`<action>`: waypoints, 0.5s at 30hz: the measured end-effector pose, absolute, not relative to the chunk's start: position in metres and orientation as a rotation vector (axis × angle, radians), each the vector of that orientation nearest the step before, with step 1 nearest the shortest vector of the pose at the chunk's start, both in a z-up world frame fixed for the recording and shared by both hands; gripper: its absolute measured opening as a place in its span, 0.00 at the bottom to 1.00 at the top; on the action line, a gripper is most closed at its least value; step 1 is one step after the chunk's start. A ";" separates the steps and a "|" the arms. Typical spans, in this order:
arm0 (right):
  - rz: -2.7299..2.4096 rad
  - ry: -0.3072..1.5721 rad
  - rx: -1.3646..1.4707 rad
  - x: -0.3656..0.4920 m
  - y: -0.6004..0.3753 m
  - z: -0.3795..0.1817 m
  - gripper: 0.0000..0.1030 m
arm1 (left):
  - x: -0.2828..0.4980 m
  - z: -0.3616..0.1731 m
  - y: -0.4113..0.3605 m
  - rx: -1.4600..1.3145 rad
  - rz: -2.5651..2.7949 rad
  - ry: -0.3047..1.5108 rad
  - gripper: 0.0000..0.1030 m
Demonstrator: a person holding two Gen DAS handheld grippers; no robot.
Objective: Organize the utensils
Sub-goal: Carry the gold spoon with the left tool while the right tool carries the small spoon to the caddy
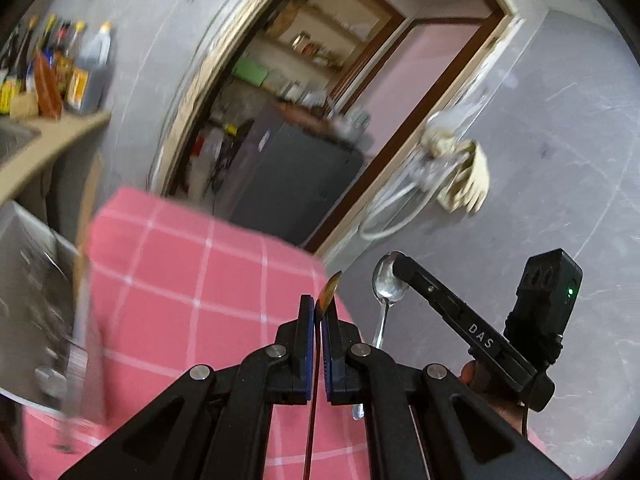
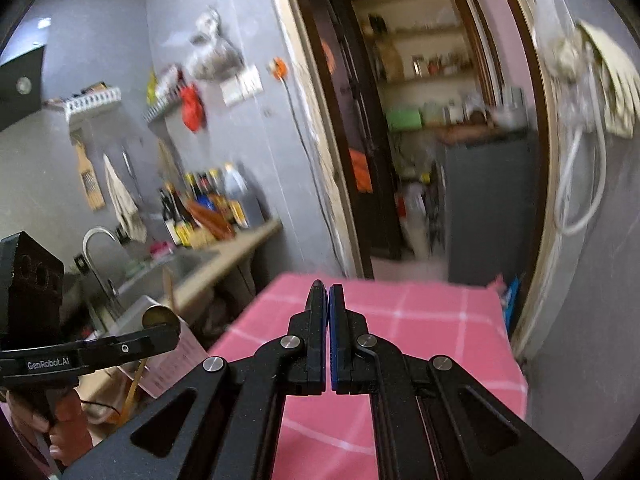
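Note:
My left gripper [image 1: 319, 310] is shut on a gold spoon [image 1: 329, 287]; its bowl shows edge-on above the fingertips and its thin dark handle runs down between the pads. In the right wrist view the left gripper [image 2: 160, 330] shows at the left with the gold spoon bowl [image 2: 157, 315] at its tip. My right gripper [image 2: 329, 294] is shut on a steel spoon; in the left wrist view that gripper [image 1: 400, 266] holds the steel spoon [image 1: 387, 284] with its bowl up and handle hanging down. Both are raised over the pink checked tablecloth [image 1: 192, 272].
A metal utensil holder [image 1: 36, 308] stands at the table's left, blurred. A counter with a sink and sauce bottles [image 2: 208, 208] lies to the left. An open doorway [image 2: 432, 140] with shelves and a grey cabinet is ahead.

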State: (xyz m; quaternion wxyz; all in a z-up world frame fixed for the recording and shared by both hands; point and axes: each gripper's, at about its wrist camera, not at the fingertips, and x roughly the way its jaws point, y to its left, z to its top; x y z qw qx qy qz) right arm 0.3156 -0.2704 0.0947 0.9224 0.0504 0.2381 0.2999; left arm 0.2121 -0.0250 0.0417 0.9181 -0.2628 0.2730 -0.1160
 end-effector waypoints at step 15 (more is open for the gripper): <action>0.570 0.181 0.128 0.243 -0.144 0.157 0.02 | 0.166 0.103 0.093 -0.507 -0.193 0.311 0.04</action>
